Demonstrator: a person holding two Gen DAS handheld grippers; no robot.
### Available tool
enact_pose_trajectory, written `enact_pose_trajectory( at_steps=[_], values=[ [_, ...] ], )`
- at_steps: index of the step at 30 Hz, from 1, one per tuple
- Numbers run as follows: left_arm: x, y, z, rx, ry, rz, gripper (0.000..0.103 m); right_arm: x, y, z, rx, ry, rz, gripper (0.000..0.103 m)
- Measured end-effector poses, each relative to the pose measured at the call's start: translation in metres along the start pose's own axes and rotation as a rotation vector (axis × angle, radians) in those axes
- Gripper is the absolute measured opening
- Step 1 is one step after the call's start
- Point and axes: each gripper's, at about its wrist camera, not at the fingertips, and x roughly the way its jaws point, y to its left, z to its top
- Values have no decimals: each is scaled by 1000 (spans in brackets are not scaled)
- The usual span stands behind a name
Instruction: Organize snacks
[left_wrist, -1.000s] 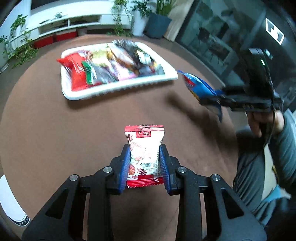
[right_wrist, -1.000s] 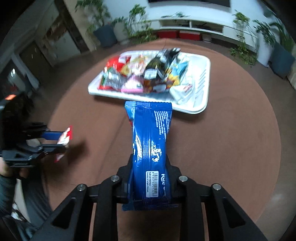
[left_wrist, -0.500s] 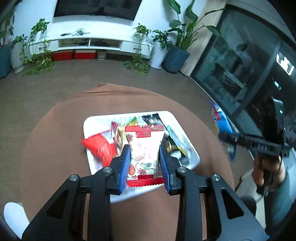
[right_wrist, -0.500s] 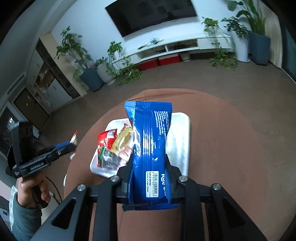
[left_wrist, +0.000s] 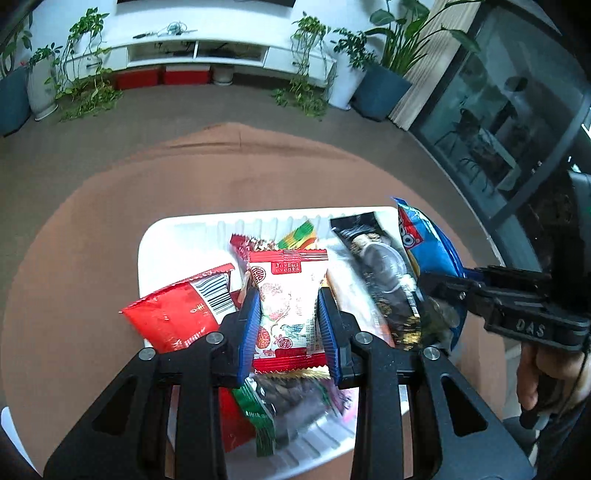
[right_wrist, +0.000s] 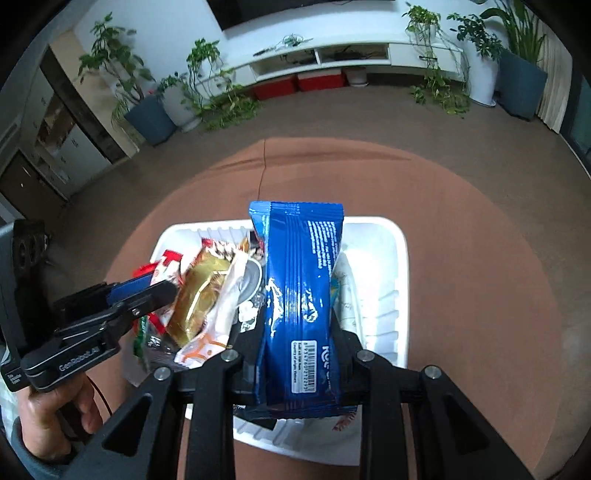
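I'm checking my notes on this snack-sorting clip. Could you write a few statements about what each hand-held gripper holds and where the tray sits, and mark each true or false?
1. The left hand-held gripper is shut on a red-and-white snack packet. True.
2. The right hand-held gripper is empty. False: it grips a long blue snack pack.
3. Both held snacks hang over the white tray. True.
4. The tray holds no snacks. False: several packets lie in it, including a red packet.
5. The tray rests on a brown round table. True.
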Motion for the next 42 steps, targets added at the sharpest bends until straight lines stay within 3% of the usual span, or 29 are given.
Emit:
enact_pose_trajectory(
  at_steps=[13, 18, 24, 31, 33, 36, 38, 42],
  values=[
    [52, -12, 3, 29, 12, 53, 33, 19, -9, -5, 15, 0, -31, 32],
    [49, -19, -2, 37, -1, 62, 47, 14, -7, -6, 17, -12, -29, 37],
    [29, -25, -5, 72, -25, 83, 62, 4, -3, -8, 5, -35, -34, 53],
    [4, -34, -14, 72, -83, 118, 76, -10, 0, -12, 1, -57, -33, 57],
    [-9, -34, -17, 64, -109, 133, 89, -20, 1, -15, 8, -73, -24, 59],
    [-36, -38, -27, 49, -181, 142, 103, -42, 3, -24, 12, -130, 1, 68],
    [-59, -43, -39, 61, -250, 151, 103, -58, 7, -32, 6, -176, 21, 74],
    [-105, -63, -65, 76, -353, 188, 103, -104, 22, -62, -45, -356, 58, 84]
  ],
)
